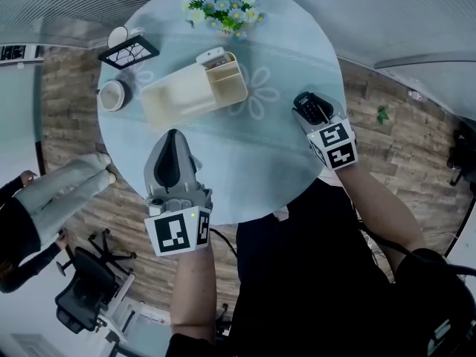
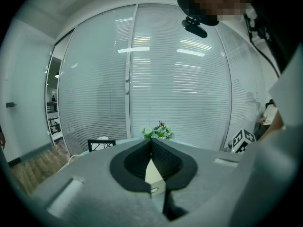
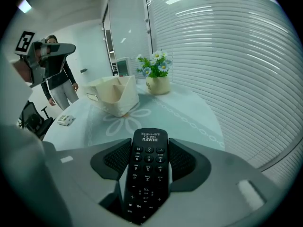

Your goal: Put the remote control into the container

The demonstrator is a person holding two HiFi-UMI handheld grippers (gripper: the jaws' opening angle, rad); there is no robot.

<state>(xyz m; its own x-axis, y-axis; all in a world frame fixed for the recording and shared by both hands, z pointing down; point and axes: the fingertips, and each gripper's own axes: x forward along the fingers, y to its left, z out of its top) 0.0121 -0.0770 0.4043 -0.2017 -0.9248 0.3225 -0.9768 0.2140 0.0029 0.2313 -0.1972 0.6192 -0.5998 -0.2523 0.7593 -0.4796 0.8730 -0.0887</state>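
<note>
Left gripper [image 1: 172, 136] – nearest item in the head view, low over the near edge of the table [image 1: 253, 177]. Jaws fully together, nothing between them. It points at the near long wall of the container [image 1: 186, 112] and stands close to it.

Right gripper [image 1: 311, 104] – over the table's right edge. Its jaws stand wide and are clamped on the two long sides of the remote control [image 3: 147, 174], which is carried clear of the cloth. The remote's long axis runs along the jaws, with the printed end projecting forward past the fingertips and the button face upward.

Container: cream, open-topped, set mid-table towards the far edge, just short of the flowers [image 1: 223, 10]. Its long axis lies roughly across the table. The large undivided compartment is at the left end and the small divided ones at the right end, nearest the loaded gripper.

Governing relation: from the remote, the container lies ahead and to the left, near but not touching. Judgement – the carry must go leftward, and the remote's axis will probably need turning to match the container's long side before release. The right hand has the load; the left is equally near but idle.
</note>
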